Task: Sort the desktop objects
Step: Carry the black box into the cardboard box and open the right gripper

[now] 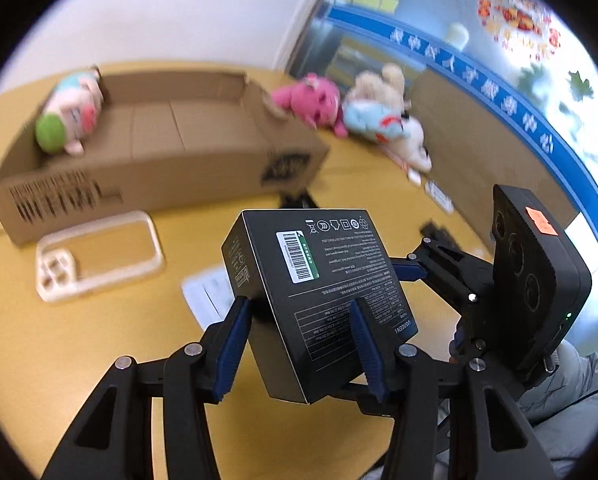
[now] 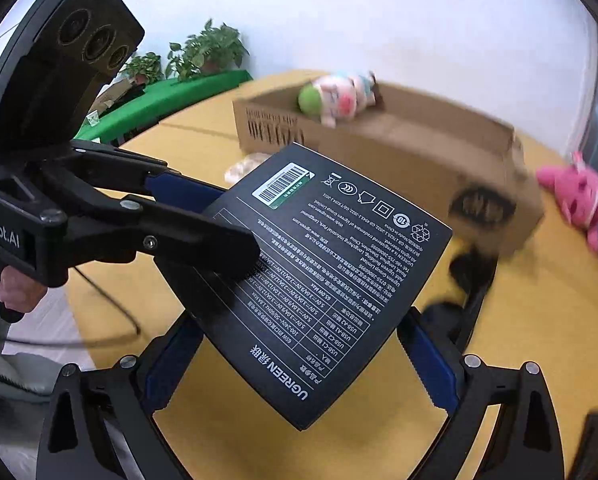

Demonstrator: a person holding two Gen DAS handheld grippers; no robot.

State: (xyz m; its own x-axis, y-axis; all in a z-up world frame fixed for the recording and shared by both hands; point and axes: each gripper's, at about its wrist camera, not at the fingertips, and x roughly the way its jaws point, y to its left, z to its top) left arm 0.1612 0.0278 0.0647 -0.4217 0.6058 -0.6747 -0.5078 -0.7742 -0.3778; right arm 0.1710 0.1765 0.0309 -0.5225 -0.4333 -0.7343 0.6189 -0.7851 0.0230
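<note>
A black UGREEN box is held in the air above the yellow table. My left gripper is shut on it across its lower part. The box also fills the right wrist view. My right gripper has its fingers on both sides of the box's lower end; whether they press on it is unclear. The left gripper's finger lies across the box's left edge. A cardboard box stands behind, with a pig plush toy inside at its left end.
A clear phone case and a white paper lie on the table. A pink plush and a beige and blue plush lie right of the cardboard box. Black objects sit beside it. Potted plants stand on a green table.
</note>
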